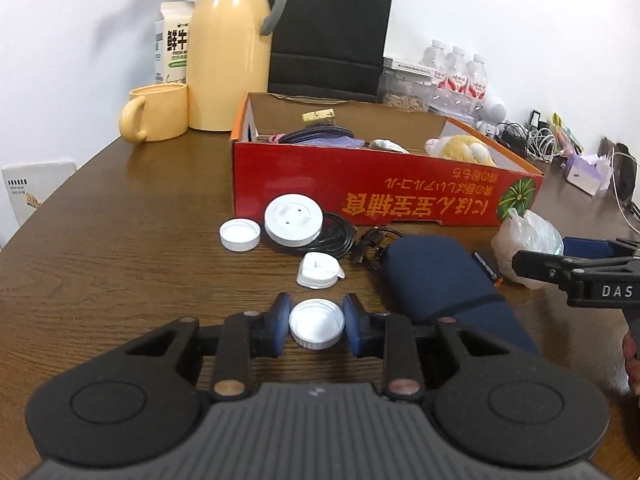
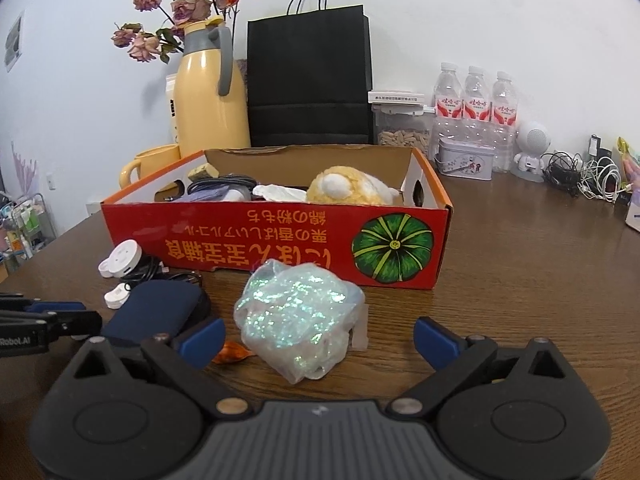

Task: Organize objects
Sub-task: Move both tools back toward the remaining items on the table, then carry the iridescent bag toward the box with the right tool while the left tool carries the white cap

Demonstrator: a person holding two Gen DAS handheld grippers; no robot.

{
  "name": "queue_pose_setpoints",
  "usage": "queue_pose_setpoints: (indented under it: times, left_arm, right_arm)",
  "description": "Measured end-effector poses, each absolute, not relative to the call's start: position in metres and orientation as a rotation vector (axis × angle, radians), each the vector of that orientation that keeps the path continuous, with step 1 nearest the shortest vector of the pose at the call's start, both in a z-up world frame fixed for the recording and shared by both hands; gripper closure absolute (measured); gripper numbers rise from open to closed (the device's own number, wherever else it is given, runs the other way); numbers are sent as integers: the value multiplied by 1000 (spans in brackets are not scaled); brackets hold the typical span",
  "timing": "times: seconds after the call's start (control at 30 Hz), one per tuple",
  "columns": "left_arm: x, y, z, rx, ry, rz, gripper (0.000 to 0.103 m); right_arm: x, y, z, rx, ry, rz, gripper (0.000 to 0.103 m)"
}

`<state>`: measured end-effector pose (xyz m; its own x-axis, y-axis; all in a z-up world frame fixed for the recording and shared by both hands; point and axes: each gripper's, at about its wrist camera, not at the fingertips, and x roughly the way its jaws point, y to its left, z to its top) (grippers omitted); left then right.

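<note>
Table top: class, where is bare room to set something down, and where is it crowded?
Free: the table left of the white caps, below the mug; also right of the red box. Crowded: in front of the box, around the cable and blue pouch.

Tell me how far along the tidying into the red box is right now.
Partly done. The red box already holds a plush toy and cables. In hand: the left gripper pinches a white cap; the right gripper stands open around the iridescent bag. Left on the table: two more caps, white disc, navy pouch.
</note>
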<state>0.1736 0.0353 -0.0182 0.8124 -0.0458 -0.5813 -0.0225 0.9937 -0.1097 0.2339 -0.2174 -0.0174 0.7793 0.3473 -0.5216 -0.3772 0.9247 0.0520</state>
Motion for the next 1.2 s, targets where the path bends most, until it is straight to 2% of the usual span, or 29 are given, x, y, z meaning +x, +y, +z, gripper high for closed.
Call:
queue_pose_setpoints:
  times: [0.1, 0.27, 0.3, 0.33, 0.37, 0.63, 1.2]
  left_arm:
    - [174, 36, -18, -114, 624, -9, 74]
    - [175, 36, -18, -117, 626, -6, 74]
    - [175, 36, -18, -117, 626, -6, 74]
    - [175, 36, -18, -117, 626, -6, 74]
    - [175, 36, -18, -117, 626, -6, 74]
    - [173, 37, -18, -127, 623, -6, 74]
    - [164, 23, 3, -93, 526, -14, 74]
  right_arm:
    - [236, -213, -17, -51, 551, 386, 13]
    - [237, -204, -19, -53, 567, 408, 31]
    - [237, -202, -19, -59, 574, 411, 40]
    - [236, -200, -19, -67, 575, 411, 53]
    - [235, -198, -20, -73, 573, 406, 55]
    - [227, -199, -16, -73, 526, 416, 62]
    - [212, -194, 2, -90, 409, 451, 65]
